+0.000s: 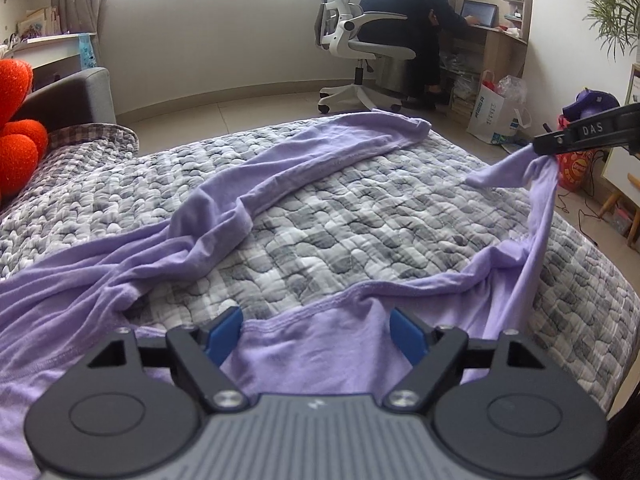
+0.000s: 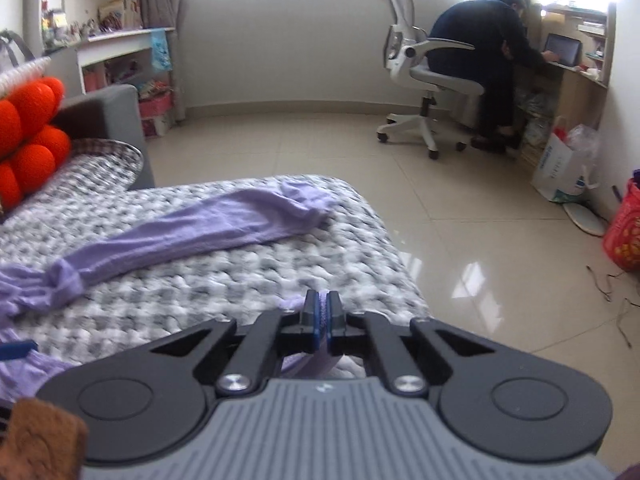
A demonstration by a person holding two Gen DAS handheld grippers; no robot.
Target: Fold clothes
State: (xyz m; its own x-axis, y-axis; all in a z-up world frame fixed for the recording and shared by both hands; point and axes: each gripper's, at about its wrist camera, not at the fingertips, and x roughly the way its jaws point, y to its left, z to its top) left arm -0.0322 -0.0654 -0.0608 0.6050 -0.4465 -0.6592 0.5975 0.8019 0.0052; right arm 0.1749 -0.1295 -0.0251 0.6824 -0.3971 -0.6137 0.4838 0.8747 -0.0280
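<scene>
A lilac long-sleeved top (image 1: 320,344) lies spread on the grey checked quilt (image 1: 328,224). One sleeve (image 1: 304,168) stretches across the quilt toward the far edge; it also shows in the right wrist view (image 2: 192,236). My left gripper (image 1: 316,330) is open, its blue pads either side of the top's hem, low over the cloth. My right gripper (image 2: 322,312) is shut on a fold of the lilac top (image 2: 316,360); in the left wrist view its fingers (image 1: 560,140) hold the cloth lifted above the quilt's right side.
Orange cushions (image 1: 16,136) sit on a grey sofa arm (image 1: 76,96) at the left. Beyond the bed are tiled floor (image 2: 460,240), a person on a white office chair (image 1: 360,48) at a desk, and bags (image 1: 496,112) on the floor at right.
</scene>
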